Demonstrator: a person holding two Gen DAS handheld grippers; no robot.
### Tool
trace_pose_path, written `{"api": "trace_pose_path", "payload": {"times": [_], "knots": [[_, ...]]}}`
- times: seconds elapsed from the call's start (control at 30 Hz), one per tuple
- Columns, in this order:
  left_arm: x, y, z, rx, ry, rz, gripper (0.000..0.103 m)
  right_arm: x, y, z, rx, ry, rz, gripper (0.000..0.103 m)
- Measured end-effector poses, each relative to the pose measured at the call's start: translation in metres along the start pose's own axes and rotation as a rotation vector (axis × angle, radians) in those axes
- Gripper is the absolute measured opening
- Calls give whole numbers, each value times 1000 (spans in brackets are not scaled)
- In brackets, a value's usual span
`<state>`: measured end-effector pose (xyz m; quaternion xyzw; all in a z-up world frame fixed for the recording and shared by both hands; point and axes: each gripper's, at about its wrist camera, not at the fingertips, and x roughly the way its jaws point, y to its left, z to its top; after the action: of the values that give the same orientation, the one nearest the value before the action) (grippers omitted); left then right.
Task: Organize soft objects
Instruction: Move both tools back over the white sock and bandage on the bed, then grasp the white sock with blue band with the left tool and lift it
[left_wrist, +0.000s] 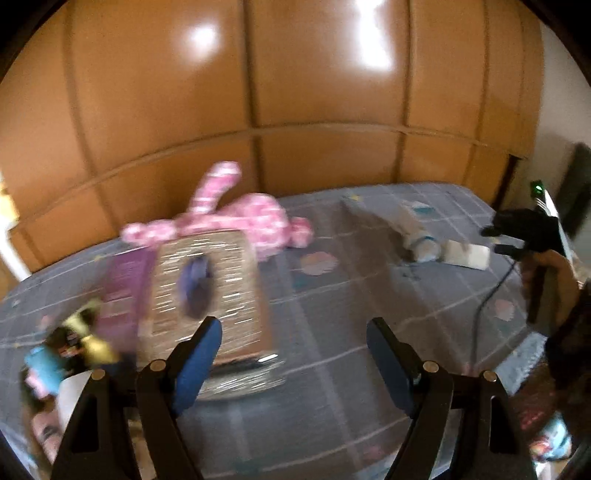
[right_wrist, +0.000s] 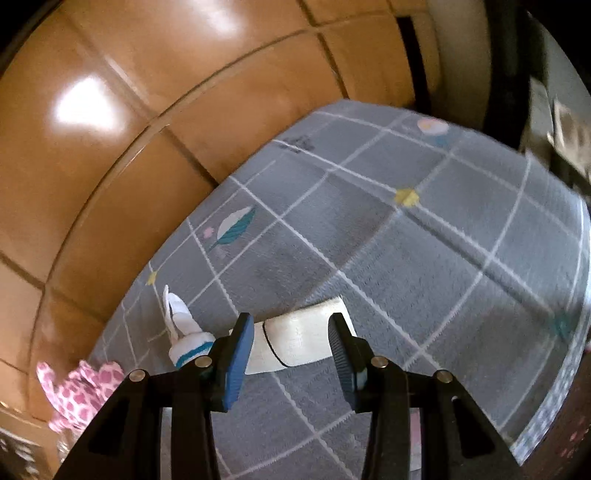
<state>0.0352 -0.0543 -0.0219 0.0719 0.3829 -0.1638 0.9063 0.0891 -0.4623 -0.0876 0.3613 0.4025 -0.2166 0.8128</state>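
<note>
A bed with a grey checked cover (left_wrist: 332, 295) holds the soft things. A pink spotted plush rabbit (left_wrist: 258, 218) lies at the back, behind a woven box (left_wrist: 207, 280) with an oval hole. My left gripper (left_wrist: 293, 326) hovers open and empty in front of that box. To the right lie a small white plush with blue bands (left_wrist: 417, 240) and a white soft block (left_wrist: 467, 254). My right gripper (left_wrist: 493, 240) hangs just beside the block. In the right wrist view the block (right_wrist: 303, 343) lies on the cover beyond the parted fingers of the right gripper (right_wrist: 291, 321), next to the white plush (right_wrist: 184, 332).
A glossy brown wardrobe (left_wrist: 295, 92) runs along the bed's far side. A purple item (left_wrist: 123, 284) leans by the box, and small colourful toys (left_wrist: 74, 343) lie at the left. A black cable (left_wrist: 491, 291) hangs under the person's hand (left_wrist: 554, 280). The pink rabbit (right_wrist: 79, 391) shows at lower left.
</note>
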Motion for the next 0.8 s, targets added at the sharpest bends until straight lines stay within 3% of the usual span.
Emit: {"api": "trace_pose_path", "payload": {"times": [0.17, 0.37, 0.5, 0.8], "knots": [[55, -42, 22, 7, 129, -113, 76, 1, -7, 2, 54, 27, 52, 42], [111, -83, 46, -22, 207, -251, 78, 1, -9, 1, 71, 39, 104, 43], [147, -102, 63, -39, 223, -288, 85, 2, -7, 0, 74, 52, 139, 43], [218, -150, 102, -23, 292, -325, 86, 6, -9, 0, 107, 82, 218, 43]]}}
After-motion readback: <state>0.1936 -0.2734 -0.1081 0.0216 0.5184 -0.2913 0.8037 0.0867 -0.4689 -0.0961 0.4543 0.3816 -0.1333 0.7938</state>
